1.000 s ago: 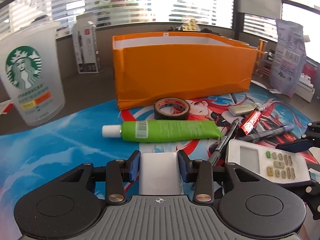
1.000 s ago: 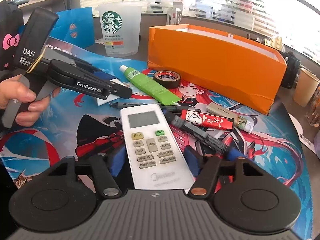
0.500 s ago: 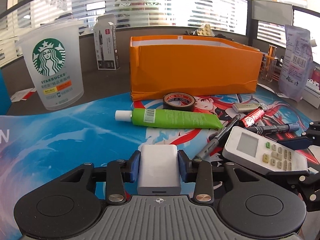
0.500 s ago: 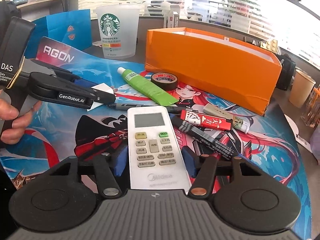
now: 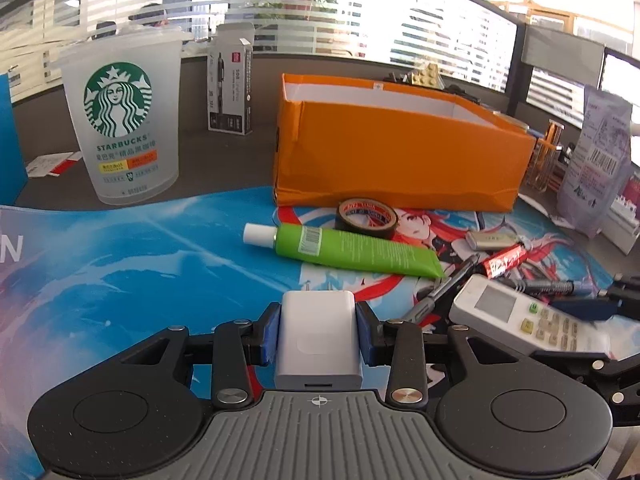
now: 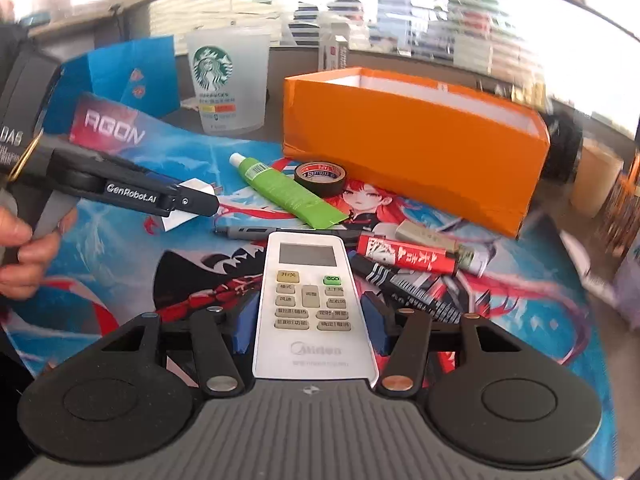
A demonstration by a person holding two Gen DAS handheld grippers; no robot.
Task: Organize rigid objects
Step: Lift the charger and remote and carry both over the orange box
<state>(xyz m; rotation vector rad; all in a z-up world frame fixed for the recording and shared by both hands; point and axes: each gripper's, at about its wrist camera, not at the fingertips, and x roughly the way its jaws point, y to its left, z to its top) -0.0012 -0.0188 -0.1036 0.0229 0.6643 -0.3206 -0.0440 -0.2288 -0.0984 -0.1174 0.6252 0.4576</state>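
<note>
Closest in, the left gripper is clamped on a white USB charger, blue pads pressed to both its sides, prongs pointing away, the block lifted clear of the printed desk mat. The right gripper straddles a white air-conditioner remote, whose lower end lies between the blue pads; the pads sit right at its edges, though I cannot tell whether they actually press on it. A hand at the left edge of the right wrist view holds the left tool.

Just past the remote, a black pen lies crosswise, and to the right sit a red-wrapped stick, a black comb-like piece and a small grey tube, all crowded together. Further on, a green tube with a white cap lies beside a roll of black tape.

Behind them stands the open orange box, and to its left a frosted Starbucks cup and a pen carton.
</note>
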